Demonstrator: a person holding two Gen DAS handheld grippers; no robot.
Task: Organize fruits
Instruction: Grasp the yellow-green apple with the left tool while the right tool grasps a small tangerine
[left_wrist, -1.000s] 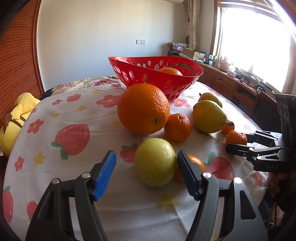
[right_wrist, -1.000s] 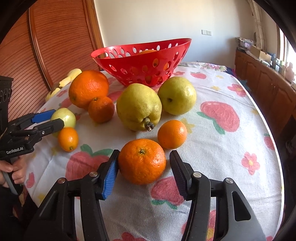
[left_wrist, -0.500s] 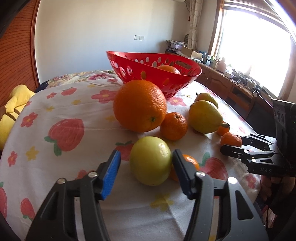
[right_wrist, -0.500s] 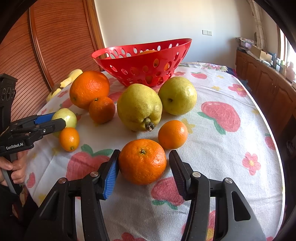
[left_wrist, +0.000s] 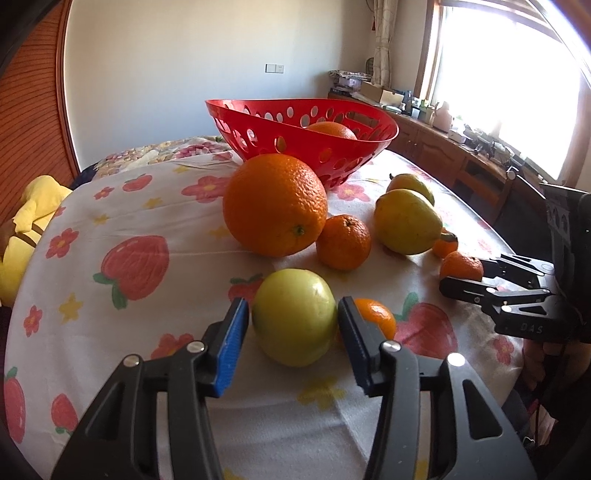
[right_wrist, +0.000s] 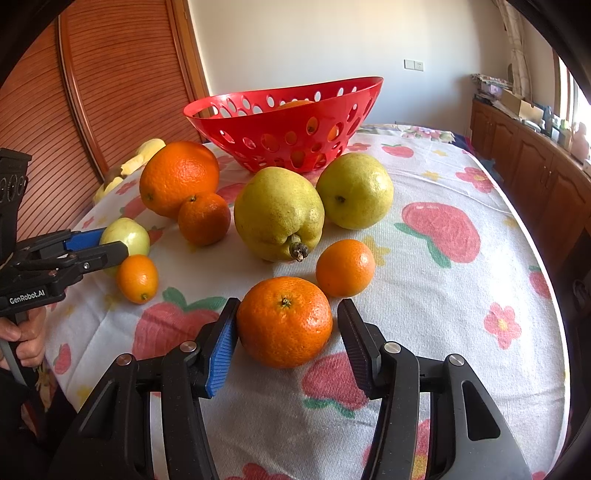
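Note:
My left gripper (left_wrist: 291, 317) straddles a pale green apple (left_wrist: 294, 316) on the tablecloth; its pads sit right at the apple's sides, with the left pad a hair off. My right gripper (right_wrist: 284, 321) straddles a mandarin (right_wrist: 284, 322), the left pad at its skin and a small gap at the right pad. The red perforated basket (left_wrist: 295, 122) stands at the back with an orange (left_wrist: 330, 130) in it. The basket also shows in the right wrist view (right_wrist: 288, 122).
Loose on the cloth are a big orange (right_wrist: 179, 177), a small mandarin (right_wrist: 204, 218), two yellow pears (right_wrist: 279, 218) (right_wrist: 354, 190), another mandarin (right_wrist: 345, 267) and a kumquat (right_wrist: 137, 277). A yellow plush toy (left_wrist: 22, 229) lies at the left table edge. Wooden cabinets (right_wrist: 535, 173) run along the right.
Both grippers have narrowed around their fruits. The left moved forward and closed in on the apple. The right closed slightly on the mandarin. No fruit has moved.

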